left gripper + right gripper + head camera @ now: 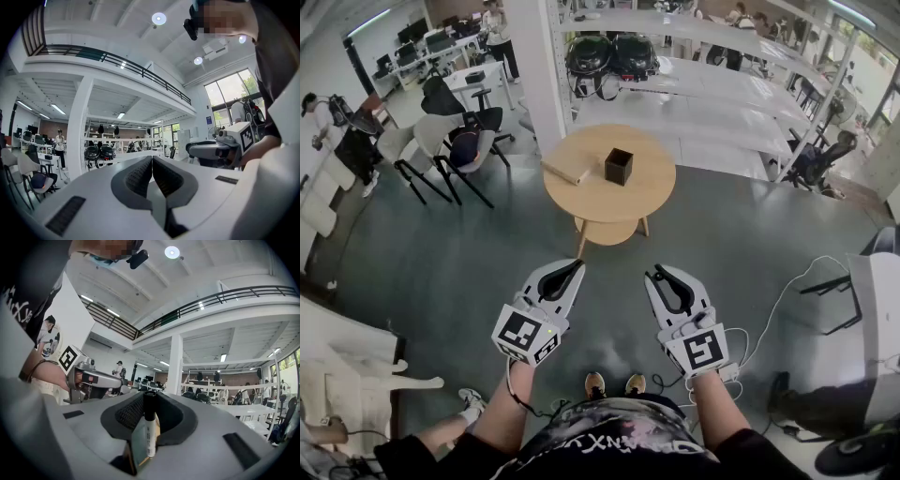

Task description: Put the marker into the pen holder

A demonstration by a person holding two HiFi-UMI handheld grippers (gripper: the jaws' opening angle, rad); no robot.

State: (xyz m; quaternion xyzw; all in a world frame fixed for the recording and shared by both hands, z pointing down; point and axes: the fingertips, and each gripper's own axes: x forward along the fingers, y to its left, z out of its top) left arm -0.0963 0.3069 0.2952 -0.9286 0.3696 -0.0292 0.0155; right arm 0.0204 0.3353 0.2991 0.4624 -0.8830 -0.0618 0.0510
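A black square pen holder (618,166) stands on a round wooden table (652,183) some way ahead of me. Both grippers hang over the floor, short of the table's near edge. My right gripper (660,276) is shut on a marker (149,427) with a white body and a black cap, which stands along the jaws with the cap at the tips (150,397). The marker is hidden in the head view. My left gripper (573,268) has its jaws pressed together (152,160) with nothing between them.
A flat wooden block (567,171) lies on the table left of the holder. Chairs (441,145) stand to the left, with long white tables (703,94) and black helmets (609,54) behind. A white cable (773,309) runs over the floor on the right. My shoes (611,382) are below.
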